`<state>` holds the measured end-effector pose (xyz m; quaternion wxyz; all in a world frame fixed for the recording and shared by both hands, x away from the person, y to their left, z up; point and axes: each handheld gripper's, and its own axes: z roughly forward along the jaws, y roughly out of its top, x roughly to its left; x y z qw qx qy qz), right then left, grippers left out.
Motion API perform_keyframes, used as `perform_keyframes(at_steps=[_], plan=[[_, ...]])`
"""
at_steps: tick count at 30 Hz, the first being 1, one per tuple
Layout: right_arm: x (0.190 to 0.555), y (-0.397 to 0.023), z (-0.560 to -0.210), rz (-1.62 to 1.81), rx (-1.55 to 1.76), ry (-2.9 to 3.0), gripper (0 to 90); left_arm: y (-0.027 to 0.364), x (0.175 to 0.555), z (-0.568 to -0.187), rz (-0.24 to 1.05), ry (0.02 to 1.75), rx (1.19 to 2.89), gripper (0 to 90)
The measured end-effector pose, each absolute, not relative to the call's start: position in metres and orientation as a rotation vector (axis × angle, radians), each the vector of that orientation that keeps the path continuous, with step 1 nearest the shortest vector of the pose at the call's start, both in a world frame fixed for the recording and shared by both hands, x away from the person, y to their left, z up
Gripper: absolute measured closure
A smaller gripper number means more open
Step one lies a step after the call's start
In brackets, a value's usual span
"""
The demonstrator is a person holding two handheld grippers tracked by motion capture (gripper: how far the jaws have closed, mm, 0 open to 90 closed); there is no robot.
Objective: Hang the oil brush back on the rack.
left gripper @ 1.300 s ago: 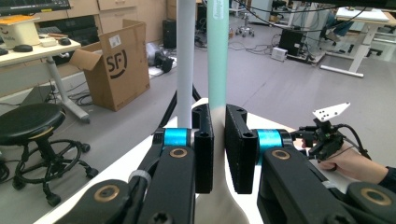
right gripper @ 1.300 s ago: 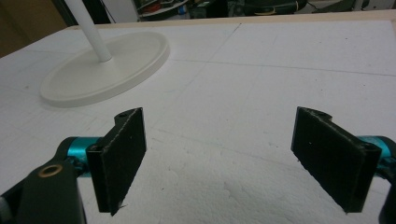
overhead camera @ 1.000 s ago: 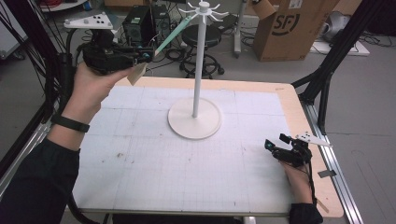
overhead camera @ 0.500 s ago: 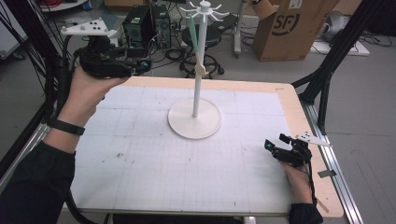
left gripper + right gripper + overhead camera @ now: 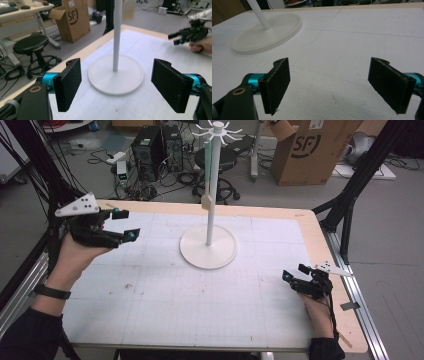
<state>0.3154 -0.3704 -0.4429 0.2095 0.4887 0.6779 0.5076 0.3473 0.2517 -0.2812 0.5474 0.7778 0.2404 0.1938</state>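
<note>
Pale green, flat-handled utensil with a tan paddle-shaped end (image 5: 206, 180) hangs from the white spoked crown of a tall white rack (image 5: 218, 130), dangling close beside the rack's slim pole at the far middle of the bench (image 5: 165, 310). It reads as a light, stiff kitchen piece, likely plastic or silicone with a wooden tip; it would swing freely on its hook and weigh little. The sensible place to take hold looks to be the long green handle, midway down, where the flat sides would sit squarely between two pads; the tan end is narrower and free to sway. Its material cannot be told for certain at this range.

The rack's round white base disc (image 5: 208, 247) sits flat on the white gridded bench cover, and seems broad enough to keep the pole upright under a gentle pull.

The left tool (image 5: 124, 225), held raised at the far left of the bench, points toward the rack with its jaws spread wide and nothing between them; in the left gripper view its black pads (image 5: 68, 86) frame the base disc and pole from well apart. The right tool (image 5: 292, 275) rests low at the near right, just beside the bench edge, likewise released, its pads (image 5: 275, 83) gaping over bare cover and touching nothing.

A brown cardboard box (image 5: 317, 150) and a black stool stand on the floor beyond.
</note>
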Motion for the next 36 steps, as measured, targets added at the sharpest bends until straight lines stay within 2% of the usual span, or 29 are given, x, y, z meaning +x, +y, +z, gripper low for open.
perform_keyframes(at_steps=[10,16,26,36], plan=[[0.315,-0.368,-0.444,1.392,1.362,1.902,17.1,0.292,0.337,-0.346,0.462,0.651,1.815,22.4],[0.315,-0.366,-0.445,1.386,1.36,1.908,17.1,0.301,0.334,-0.371,0.481,0.689,1.83,22.0],[0.315,-0.365,-0.445,1.378,1.353,1.917,16.9,0.302,0.333,-0.397,0.449,0.723,1.83,21.5],[0.314,-0.365,-0.444,1.377,1.356,1.916,16.8,0.301,0.335,-0.4,0.431,0.73,1.839,20.9]])
